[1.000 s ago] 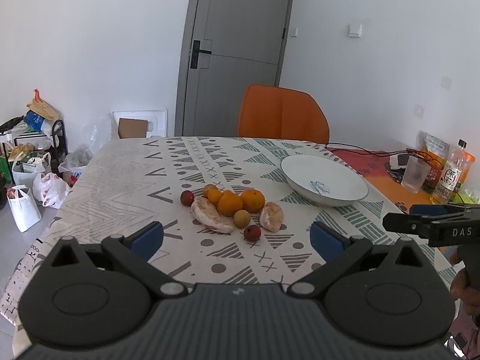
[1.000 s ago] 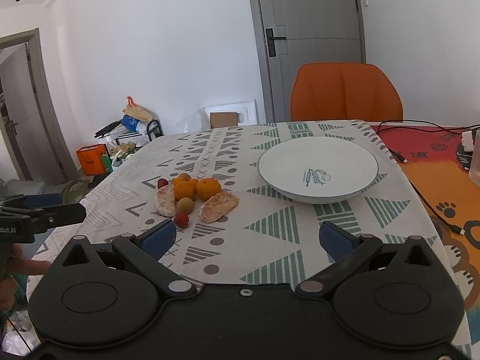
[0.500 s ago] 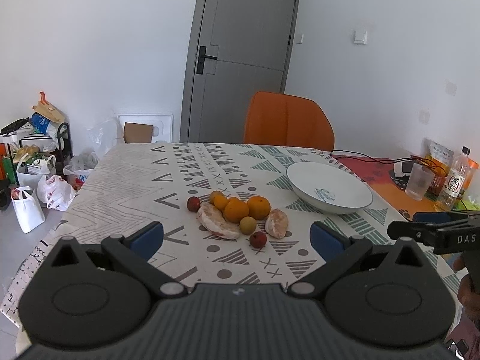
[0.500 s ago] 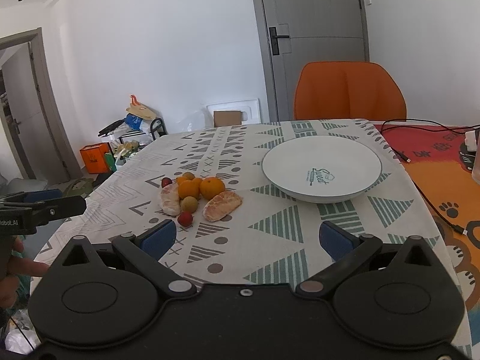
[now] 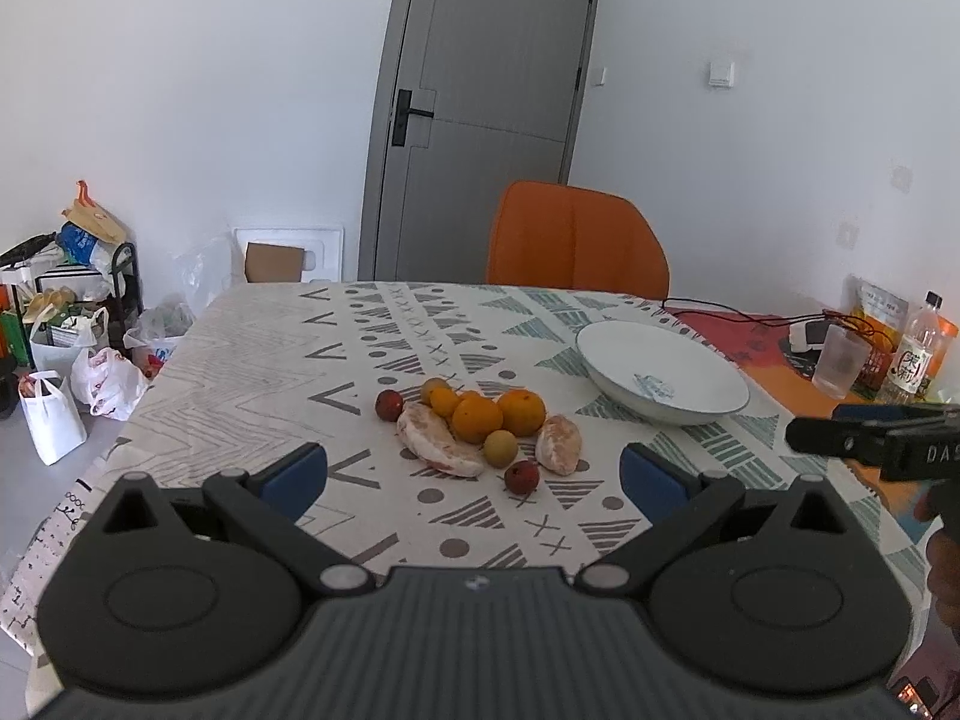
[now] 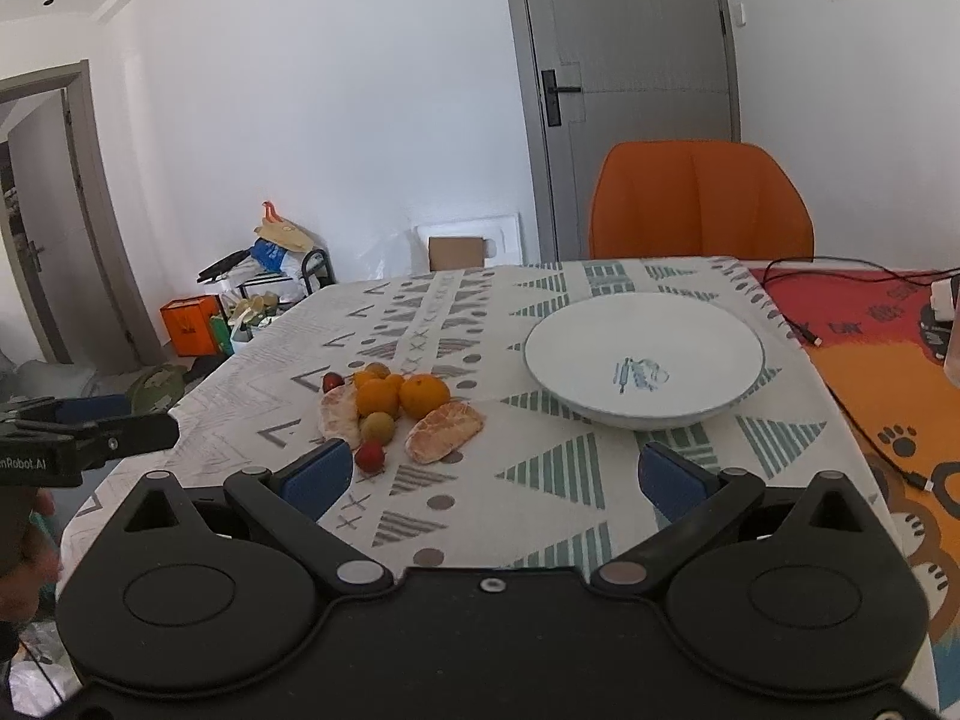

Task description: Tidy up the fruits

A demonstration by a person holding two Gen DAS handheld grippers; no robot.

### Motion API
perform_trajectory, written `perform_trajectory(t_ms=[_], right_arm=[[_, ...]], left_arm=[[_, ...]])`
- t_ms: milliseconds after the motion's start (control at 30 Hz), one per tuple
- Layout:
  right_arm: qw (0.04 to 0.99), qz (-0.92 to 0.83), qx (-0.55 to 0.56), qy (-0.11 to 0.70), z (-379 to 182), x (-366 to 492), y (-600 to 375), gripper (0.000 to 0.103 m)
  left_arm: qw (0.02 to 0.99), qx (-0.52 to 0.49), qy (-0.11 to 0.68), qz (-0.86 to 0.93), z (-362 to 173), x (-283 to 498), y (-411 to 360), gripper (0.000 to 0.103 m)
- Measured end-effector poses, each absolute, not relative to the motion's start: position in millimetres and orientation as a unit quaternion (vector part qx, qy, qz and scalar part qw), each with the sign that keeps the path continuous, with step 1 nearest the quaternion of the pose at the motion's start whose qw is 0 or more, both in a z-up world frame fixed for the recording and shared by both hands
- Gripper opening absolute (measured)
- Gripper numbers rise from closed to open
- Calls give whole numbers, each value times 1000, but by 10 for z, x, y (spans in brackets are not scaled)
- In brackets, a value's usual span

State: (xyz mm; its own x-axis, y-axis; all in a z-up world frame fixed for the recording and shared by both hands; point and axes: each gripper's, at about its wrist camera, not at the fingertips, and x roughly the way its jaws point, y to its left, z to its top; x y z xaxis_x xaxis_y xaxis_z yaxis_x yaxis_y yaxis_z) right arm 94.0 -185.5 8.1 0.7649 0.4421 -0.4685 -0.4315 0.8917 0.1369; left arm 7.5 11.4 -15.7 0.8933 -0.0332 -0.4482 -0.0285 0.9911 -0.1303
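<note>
1. Fruit cluster (image 5: 474, 426) lies on the patterned surface (image 5: 300, 360), roughly mid-width, left of the white bowl (image 5: 663, 381) and apart from it.
2. Cluster contents: two larger oranges (image 5: 522, 412) touching; smaller orange fruit behind them; two peeled citrus pieces, one on each side (image 5: 438, 447) (image 5: 558, 444); a yellow-green round fruit (image 5: 500, 448) between the peeled pieces; two small red fruits, one at the far left (image 5: 389, 405), one nearest the cameras (image 5: 521, 477).
3. Bowl holds no fruit; blue print visible inside (image 6: 639, 373).
4. Left tongs (image 5: 474, 477): spread wide, nothing between the blue pads, held above the near edge, aimed at the cluster.
5. Right tongs (image 6: 497, 471): likewise spread wide and empty, between cluster and bowl in its own view.
6. Orange chair (image 5: 576, 240) at the far edge; grey door (image 5: 480, 108) behind.
7. Bottle (image 5: 915, 354) and clear cup (image 5: 840, 360) on the orange mat at far right.
</note>
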Motion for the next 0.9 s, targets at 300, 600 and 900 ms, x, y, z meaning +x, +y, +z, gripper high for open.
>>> perform_trajectory(t_ms=[300, 600, 900], right_arm=[[943, 222, 9, 247, -21, 1111, -1804, 103], [940, 218, 21, 261, -166, 1373, -1721, 103], [932, 235, 42, 273, -290, 1563, -1608, 103]], left_arm=[[967, -80, 240, 16, -269, 289, 315, 101], [963, -89, 252, 30, -358, 589, 468, 101], [962, -82, 261, 25, -462, 784, 436, 100]])
